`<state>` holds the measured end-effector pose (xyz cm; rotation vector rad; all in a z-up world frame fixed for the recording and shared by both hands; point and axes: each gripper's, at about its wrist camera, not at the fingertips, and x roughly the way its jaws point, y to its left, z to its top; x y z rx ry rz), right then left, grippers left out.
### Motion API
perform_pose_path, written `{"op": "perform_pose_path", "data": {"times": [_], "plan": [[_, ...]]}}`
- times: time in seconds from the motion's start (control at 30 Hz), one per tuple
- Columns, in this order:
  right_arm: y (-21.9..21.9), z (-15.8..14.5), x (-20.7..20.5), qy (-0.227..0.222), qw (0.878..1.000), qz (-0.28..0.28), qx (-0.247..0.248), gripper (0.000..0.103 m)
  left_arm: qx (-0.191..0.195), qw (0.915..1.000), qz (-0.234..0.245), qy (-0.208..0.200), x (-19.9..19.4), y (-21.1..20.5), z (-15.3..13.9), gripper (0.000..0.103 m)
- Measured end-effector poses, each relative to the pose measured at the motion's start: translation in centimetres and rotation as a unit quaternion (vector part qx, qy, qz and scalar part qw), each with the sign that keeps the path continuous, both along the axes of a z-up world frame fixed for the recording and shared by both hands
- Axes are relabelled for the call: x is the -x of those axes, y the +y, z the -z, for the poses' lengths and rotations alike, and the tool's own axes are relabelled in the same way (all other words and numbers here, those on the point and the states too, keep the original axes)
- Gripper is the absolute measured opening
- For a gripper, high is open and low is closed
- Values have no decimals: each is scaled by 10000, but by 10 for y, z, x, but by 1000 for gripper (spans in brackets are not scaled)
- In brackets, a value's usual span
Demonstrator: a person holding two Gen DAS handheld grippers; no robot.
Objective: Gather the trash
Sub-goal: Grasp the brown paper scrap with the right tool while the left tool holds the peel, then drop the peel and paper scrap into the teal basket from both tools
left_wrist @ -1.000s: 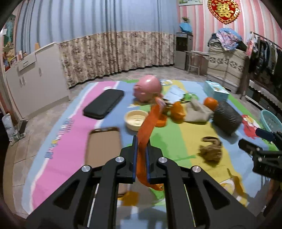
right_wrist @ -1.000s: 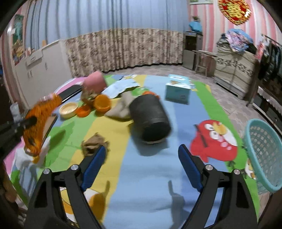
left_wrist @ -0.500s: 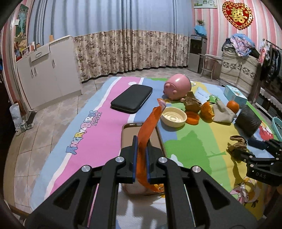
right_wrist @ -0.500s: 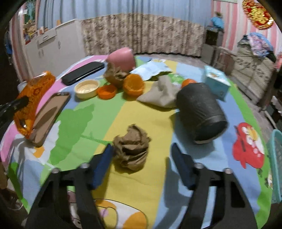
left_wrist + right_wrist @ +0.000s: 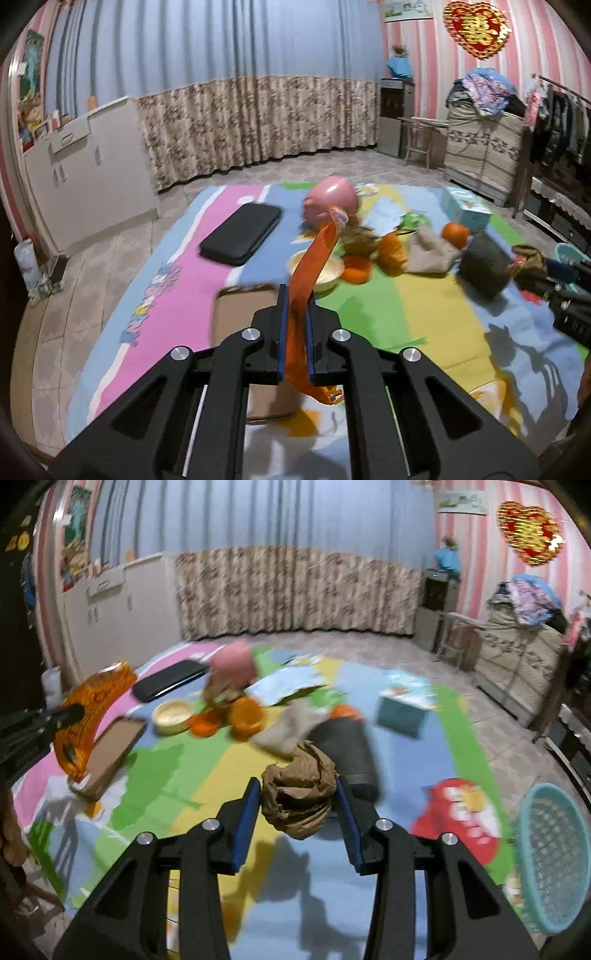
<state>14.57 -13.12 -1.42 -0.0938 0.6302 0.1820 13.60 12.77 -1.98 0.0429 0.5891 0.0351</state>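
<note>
Left wrist view: my left claw is clenched on an orange snack wrapper, which rises toward 12 o'clock over the play mat. At 3 o'clock my right claw carries brown paper; the frame edge cuts it off.

Right wrist view: my right claw, whose jaws have just been closing, grasps a crumpled brown paper ball, both pads against it, apparently clear of the mat. Step in hand, I judge: two pieces gathered. Next, carry them to the teal basket at 4 o'clock and release. Blur smears the far clutter; the basket's contents are unreadable.
</note>
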Motion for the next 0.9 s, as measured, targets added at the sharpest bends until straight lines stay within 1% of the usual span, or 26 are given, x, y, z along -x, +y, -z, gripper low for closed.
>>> {"op": "perform_pose_path", "data": {"times": [0.1,0.13,0.23,0.3,0.47,0.6,0.67,0.7,0.73,0.9], "plan": [[-46,-9,3,-76,9991,417,-27,41,33,9997,231,-84,-3,-32,-8,6],[-55,-10,3,-89,9987,502,-21,41,45,9995,291,-114,-3,-42,-10,6],[-102,-13,8,-132,9957,912,-25,41,112,9982,570,-168,-7,-79,-15,6],[-139,-14,12,-140,9921,1242,-86,41,158,9970,735,-182,-11,-102,-16,6],[-212,-14,19,-152,9805,1953,-137,41,304,9908,1308,-180,-19,-177,-18,6],[-265,-12,23,-147,9680,2499,-181,41,318,9839,1751,-174,-26,-238,-15,6],[-288,-6,23,-106,9607,2769,-189,41,394,9787,2010,-106,-31,-272,-14,6],[-296,-3,24,-85,9577,2869,-200,41,429,9768,2096,-81,-33,-282,-14,6],[-307,0,24,-56,9545,2973,-239,41,479,9729,2259,-53,-34,-302,-12,6],[-341,10,24,-3,9451,3243,-407,41,451,9614,2715,-7,-35,-367,-3,6]]}}
